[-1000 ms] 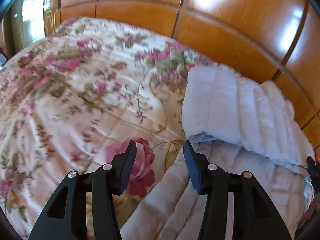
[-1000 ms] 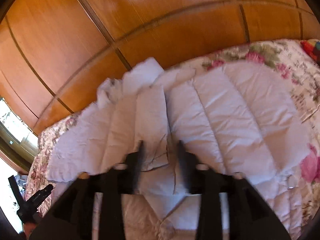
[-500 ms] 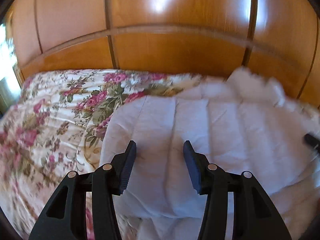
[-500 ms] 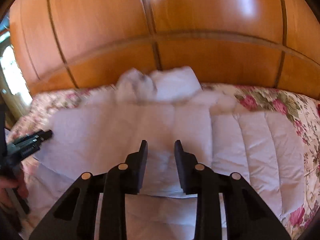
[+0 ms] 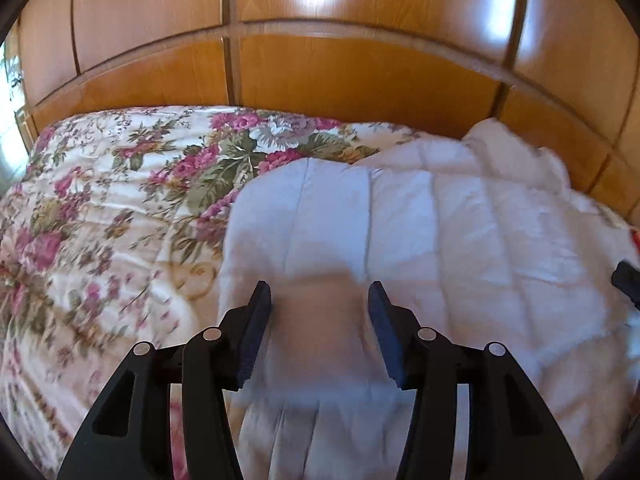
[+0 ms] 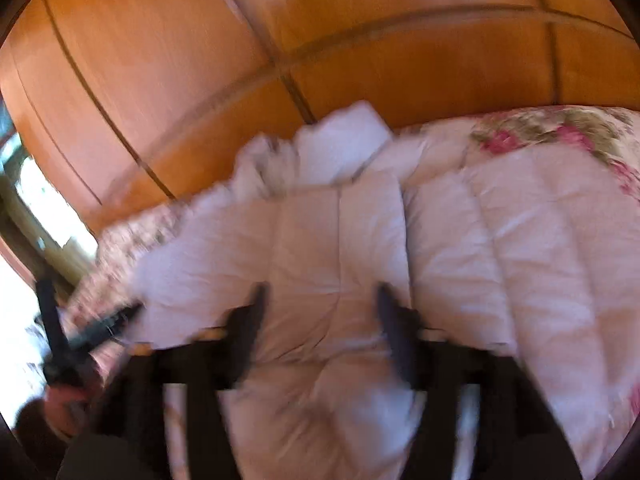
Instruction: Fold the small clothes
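Two grippers work over a white quilted garment (image 5: 432, 240) that lies spread on the floral bedspread (image 5: 104, 216) of a bed, close to the wooden panelled wall (image 5: 320, 72) behind it. In the left wrist view the left gripper (image 5: 319, 300) hangs above the garment's near left part, its fingers (image 5: 256, 328) apart and opening, with a blurred fold of the white fabric showing in the gap between them; the pads do not press on it. The garment's left edge runs just beside the flowers of the bedspread, and a bunched, fluffier part (image 5: 516, 152) sits at the far right against the wall. At the right border of that view a dark tip of the other gripper is just visible. The right wrist view is smeared by motion: the right gripper (image 6: 320, 300) is over the middle of the garment (image 6: 480, 248), its fingers (image 6: 394, 332) wide apart and opening, cloth beneath them but nothing pinched. At the left of this view the left gripper (image 6: 88, 328) appears, held in a person's hand (image 6: 66, 400), near the garment's edge.
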The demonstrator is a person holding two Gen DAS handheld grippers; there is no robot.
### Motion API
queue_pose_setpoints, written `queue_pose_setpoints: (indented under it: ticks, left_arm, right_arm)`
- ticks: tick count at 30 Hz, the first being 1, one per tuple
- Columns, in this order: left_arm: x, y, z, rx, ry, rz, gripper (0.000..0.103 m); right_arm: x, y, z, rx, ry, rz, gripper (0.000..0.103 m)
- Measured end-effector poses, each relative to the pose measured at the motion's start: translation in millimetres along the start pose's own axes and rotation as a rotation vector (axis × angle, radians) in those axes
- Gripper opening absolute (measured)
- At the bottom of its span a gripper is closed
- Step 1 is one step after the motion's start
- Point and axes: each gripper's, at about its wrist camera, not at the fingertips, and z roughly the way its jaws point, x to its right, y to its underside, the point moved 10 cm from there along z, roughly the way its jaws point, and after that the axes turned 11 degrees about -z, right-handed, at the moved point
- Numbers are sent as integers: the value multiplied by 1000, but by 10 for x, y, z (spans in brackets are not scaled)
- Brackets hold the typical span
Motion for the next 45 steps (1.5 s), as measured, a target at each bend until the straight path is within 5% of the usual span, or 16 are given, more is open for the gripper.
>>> queue_pose_setpoints:
  ticks: [3, 6, 12, 17, 27, 32, 39, 45]
  left_arm:
    - [-54, 104, -399, 15, 61, -32, 72]
    - [-125, 309, -750, 17, 106, -50, 73]
    - [-443, 785, -1208, -2, 130, -98, 83]
    - [-610, 1214, -1353, -74, 131, -78, 85]
    - [-1025, 1905, -1569, -207, 209, -196, 84]
    - [-988, 2072, -1672, -238, 269, -190, 82]
    - [-949, 2252, -1790, -313, 395, -268, 65]
    - [-749, 2438, -1832, -377, 481, -272, 65]
  right_arm:
    - [-21, -17, -494, 40, -13, -6, 65]
    - [85, 79, -914, 54, 27, -13, 65]
    - [581, 734, -1778, 24, 141, 58, 71]
    - [893, 1367, -2203, -45, 147, 133, 74]
    - [714, 2306, -2321, -133, -106, 294, 72]
    - [553, 2378, -2270, -135, -172, 298, 72]
    - [337, 2474, -2229, -171, -240, 269, 72]
    - [184, 2509, -2149, -185, -280, 269, 71]
